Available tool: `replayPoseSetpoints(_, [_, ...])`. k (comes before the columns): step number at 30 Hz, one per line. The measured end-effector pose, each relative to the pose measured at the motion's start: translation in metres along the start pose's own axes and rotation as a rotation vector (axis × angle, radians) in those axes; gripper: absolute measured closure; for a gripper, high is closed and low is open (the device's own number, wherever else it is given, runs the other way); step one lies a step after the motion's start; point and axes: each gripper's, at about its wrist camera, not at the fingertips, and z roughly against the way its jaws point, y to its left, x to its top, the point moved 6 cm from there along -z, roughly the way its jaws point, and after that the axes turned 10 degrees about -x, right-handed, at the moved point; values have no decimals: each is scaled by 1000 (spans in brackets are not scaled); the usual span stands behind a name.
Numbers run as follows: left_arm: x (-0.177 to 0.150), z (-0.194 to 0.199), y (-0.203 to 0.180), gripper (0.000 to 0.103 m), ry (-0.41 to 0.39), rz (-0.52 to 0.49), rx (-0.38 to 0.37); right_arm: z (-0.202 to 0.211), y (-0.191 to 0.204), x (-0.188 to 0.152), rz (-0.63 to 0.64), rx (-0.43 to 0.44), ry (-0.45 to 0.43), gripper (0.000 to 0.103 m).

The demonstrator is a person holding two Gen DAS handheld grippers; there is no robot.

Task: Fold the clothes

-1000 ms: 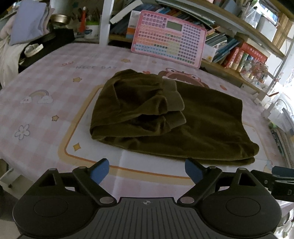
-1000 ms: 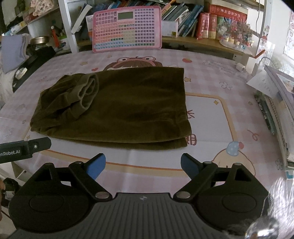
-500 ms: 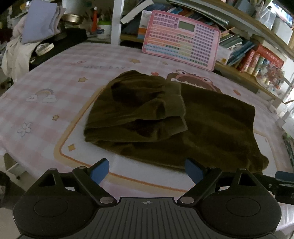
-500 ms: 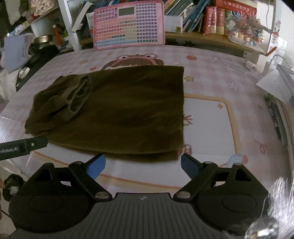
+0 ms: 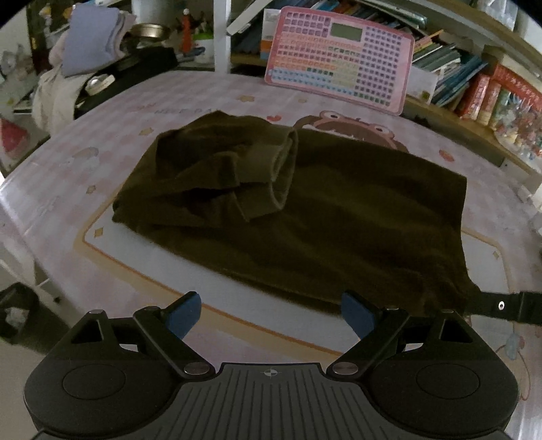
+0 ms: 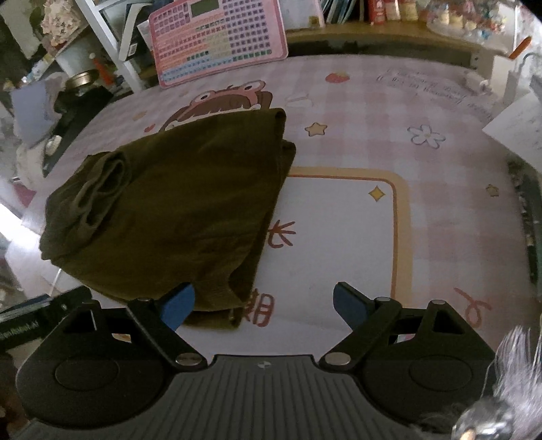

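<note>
A dark olive garment (image 5: pixel 321 210) lies folded flat on the pink checked table cover, with its ribbed cuffs (image 5: pixel 271 169) folded onto the left part. It also shows in the right wrist view (image 6: pixel 176 210). My left gripper (image 5: pixel 271 314) is open and empty at the garment's near edge. My right gripper (image 6: pixel 262 306) is open and empty, its left fingertip (image 6: pixel 178 301) over the garment's near right corner. The right gripper's arm shows at the right edge of the left wrist view.
A pink toy keyboard (image 5: pixel 338 57) leans against the bookshelf at the table's back. Piled clothes and a metal bowl (image 5: pixel 149 32) sit at the back left. Books and papers (image 6: pixel 518 125) lie along the right side. The table's near edge (image 5: pixel 20 216) runs at the left.
Both grippers have moved closer to the garment's near edge; the right one has swung right toward its near right corner. The garment has not moved. Both stay open.
</note>
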Motion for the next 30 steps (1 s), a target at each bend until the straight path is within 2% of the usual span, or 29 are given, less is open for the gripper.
replayPoseSetpoints(4, [-5, 7, -10, 11, -12, 4, 38, -8, -8, 4, -31, 98, 51, 18])
replayPoseSetpoints(8, [-4, 19, -18, 11, -78, -15, 45, -14, -11, 10, -95, 198, 106, 29])
replayPoseSetpoints(14, [-4, 35, -36, 11, -147, -92, 9, -30, -9, 17, -269, 353, 236, 49])
replayPoseSetpoints(17, [-6, 38, -46, 11, -146, -126, -13, -39, -6, 22, -349, 402, 276, 50])
replayPoseSetpoints(19, [-7, 38, -49, 11, -140, -138, -28, -42, -7, 24, -374, 414, 292, 51])
replayPoseSetpoints(21, [-8, 38, -53, 11, -134, -146, -39, -46, -8, 26, -398, 422, 309, 67])
replayPoseSetpoints(22, [-8, 37, -55, 11, -130, -153, -44, -49, -10, 25, -407, 415, 321, 80])
replayPoseSetpoints(23, [-8, 36, -58, 11, -124, -166, -48, -51, -11, 25, -412, 412, 328, 83])
replayPoseSetpoints(26, [-9, 33, -67, 11, -109, -219, -49, -47, -12, 31, -409, 453, 314, 89])
replayPoseSetpoints(30, [-8, 25, -88, 12, -86, -339, -54, -31, -6, 48, -398, 536, 267, 90])
